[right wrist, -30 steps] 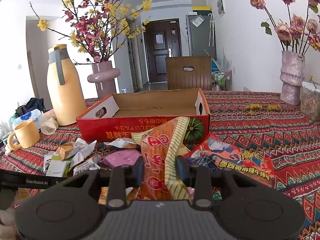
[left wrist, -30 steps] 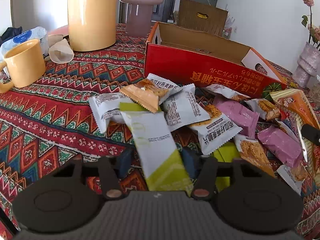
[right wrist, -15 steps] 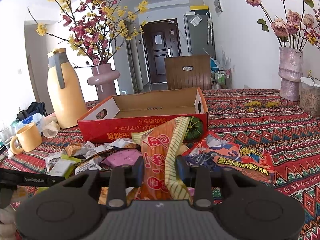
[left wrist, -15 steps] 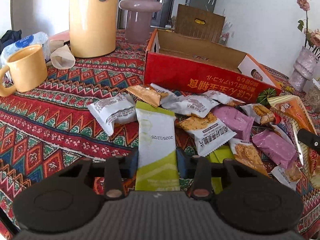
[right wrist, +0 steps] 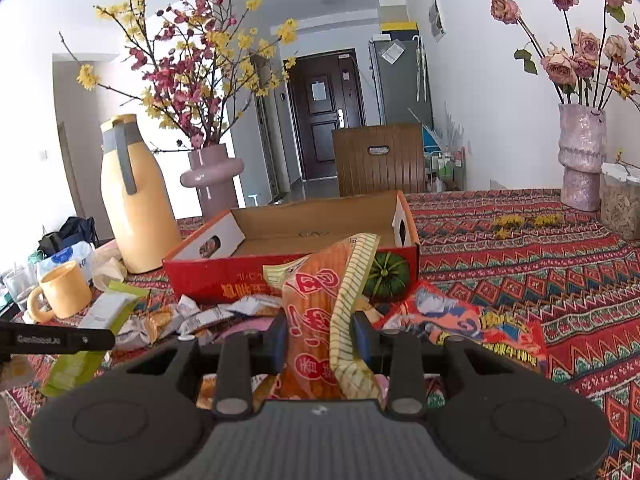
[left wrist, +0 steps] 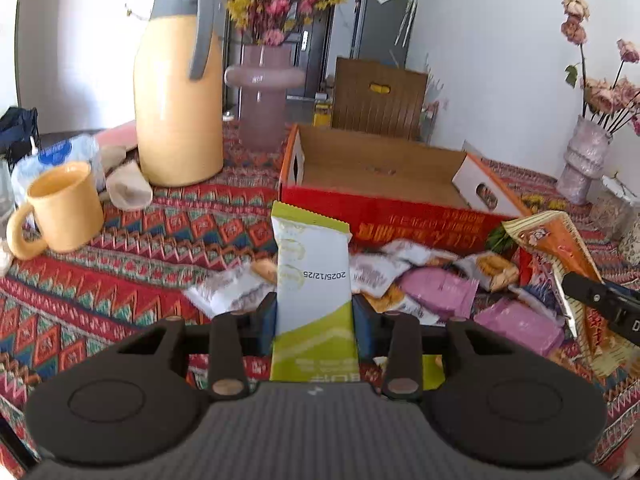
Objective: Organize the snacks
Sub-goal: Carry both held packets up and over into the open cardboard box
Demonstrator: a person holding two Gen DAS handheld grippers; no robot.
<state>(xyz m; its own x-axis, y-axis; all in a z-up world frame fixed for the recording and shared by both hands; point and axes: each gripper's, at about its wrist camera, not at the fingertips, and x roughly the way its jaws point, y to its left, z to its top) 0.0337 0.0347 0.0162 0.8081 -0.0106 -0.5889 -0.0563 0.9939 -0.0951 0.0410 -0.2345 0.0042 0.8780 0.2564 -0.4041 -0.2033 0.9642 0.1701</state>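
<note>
My left gripper (left wrist: 315, 314) is shut on a white-and-green snack packet (left wrist: 310, 264), held upright above the pile of small packets (left wrist: 420, 276). The same white-and-green snack packet (right wrist: 106, 308) shows at the left of the right wrist view. My right gripper (right wrist: 320, 336) is shut on an orange snack bag (right wrist: 320, 300) with a striped yellow edge; the orange snack bag (left wrist: 560, 248) also appears at the right of the left wrist view. Behind both stands the open red cardboard box (left wrist: 384, 172), its red cardboard box (right wrist: 316, 236) floor bare.
A yellow mug (left wrist: 60, 208), tall yellow jug (left wrist: 178, 92) and pink vase (left wrist: 264, 100) stand at the left on the patterned cloth (left wrist: 120, 264). A red-orange snack bag (right wrist: 480, 328) lies right of the pile. Another vase (right wrist: 582, 156) and a jar (right wrist: 620, 200) stand far right.
The left gripper closed on the white-and-green packet, then lifted it off the pile and tilted up, so more of the room shows. The right gripper kept still with its orange bag.
</note>
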